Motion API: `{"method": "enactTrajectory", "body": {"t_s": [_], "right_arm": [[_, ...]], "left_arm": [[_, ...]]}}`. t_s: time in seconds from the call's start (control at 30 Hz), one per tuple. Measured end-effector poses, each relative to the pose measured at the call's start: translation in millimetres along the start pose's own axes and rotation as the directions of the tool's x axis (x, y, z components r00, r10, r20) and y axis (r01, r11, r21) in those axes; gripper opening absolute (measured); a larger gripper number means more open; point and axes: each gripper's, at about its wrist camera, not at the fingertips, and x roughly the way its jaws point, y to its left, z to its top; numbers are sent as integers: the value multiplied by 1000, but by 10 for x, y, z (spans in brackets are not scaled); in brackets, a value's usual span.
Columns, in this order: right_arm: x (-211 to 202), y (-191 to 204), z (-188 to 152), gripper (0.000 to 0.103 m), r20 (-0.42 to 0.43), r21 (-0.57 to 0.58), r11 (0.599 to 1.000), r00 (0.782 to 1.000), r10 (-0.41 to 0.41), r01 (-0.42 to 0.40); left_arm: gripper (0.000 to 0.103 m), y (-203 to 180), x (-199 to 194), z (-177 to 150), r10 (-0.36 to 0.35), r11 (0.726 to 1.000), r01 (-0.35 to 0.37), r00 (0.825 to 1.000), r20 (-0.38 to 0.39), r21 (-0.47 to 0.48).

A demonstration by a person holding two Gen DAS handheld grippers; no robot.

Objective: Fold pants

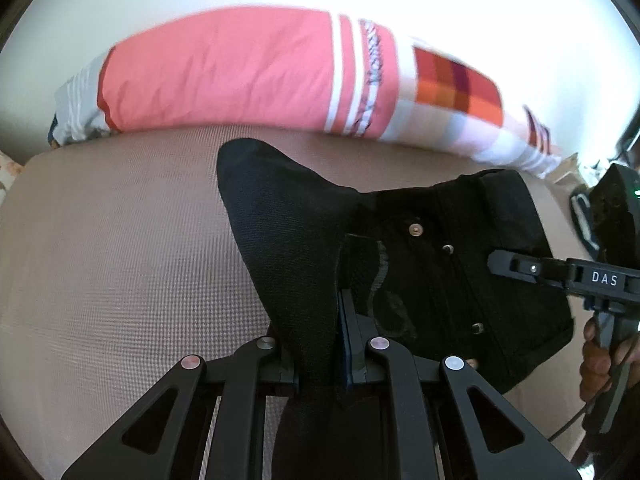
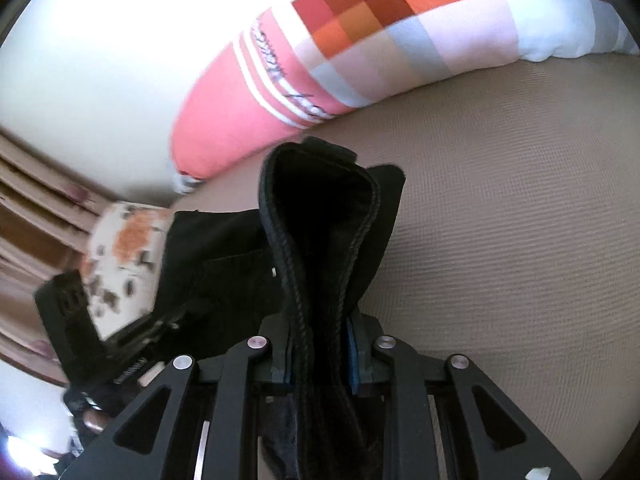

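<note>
The black pants [image 1: 440,264] lie on a beige bed surface [image 1: 120,240], waistband and buttons to the right in the left wrist view. My left gripper [image 1: 320,344] is shut on a raised fold of the black cloth. My right gripper [image 2: 320,352] is shut on the thick stitched waistband of the pants [image 2: 320,220], which stands up between its fingers. The right gripper also shows at the right edge of the left wrist view [image 1: 560,276], on the waistband side. The left gripper shows at the lower left of the right wrist view [image 2: 132,344].
A long pink pillow with white stripes and an orange check patch [image 1: 248,72] lies along the far side of the bed against a white wall. A floral cushion [image 2: 128,248] sits at the left. Beige bed surface [image 2: 500,240] stretches to the right.
</note>
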Motion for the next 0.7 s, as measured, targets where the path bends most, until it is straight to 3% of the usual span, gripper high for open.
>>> {"method": "enactTrajectory", "body": {"t_s": [0.07, 0.13, 0.3, 0.37, 0.5, 0.7], "right_arm": [[88, 12, -47, 30, 10, -53, 991, 993, -120, 121], [138, -3, -120, 37, 26, -77, 981, 984, -179, 180], [155, -108, -181, 52, 48, -58, 973, 974, -222, 225], [151, -126, -198, 54, 54, -65, 969, 970, -236, 240], [101, -63, -246, 62, 64, -80, 953, 955, -289, 294], [-120, 93, -418, 64, 96, -88, 935, 937, -335, 344]], "left_arm": [[27, 53, 107, -53, 43, 999, -43, 999, -12, -7], [39, 104, 186, -100, 63, 998, -63, 998, -16, -14], [59, 165, 296, -191, 99, 995, -99, 995, 1, -23], [67, 163, 291, -204, 122, 992, -121, 992, 12, -14], [71, 120, 244, -198, 169, 986, -169, 986, 14, 1], [71, -39, -36, -387, 229, 972, -229, 973, 16, 48]]}}
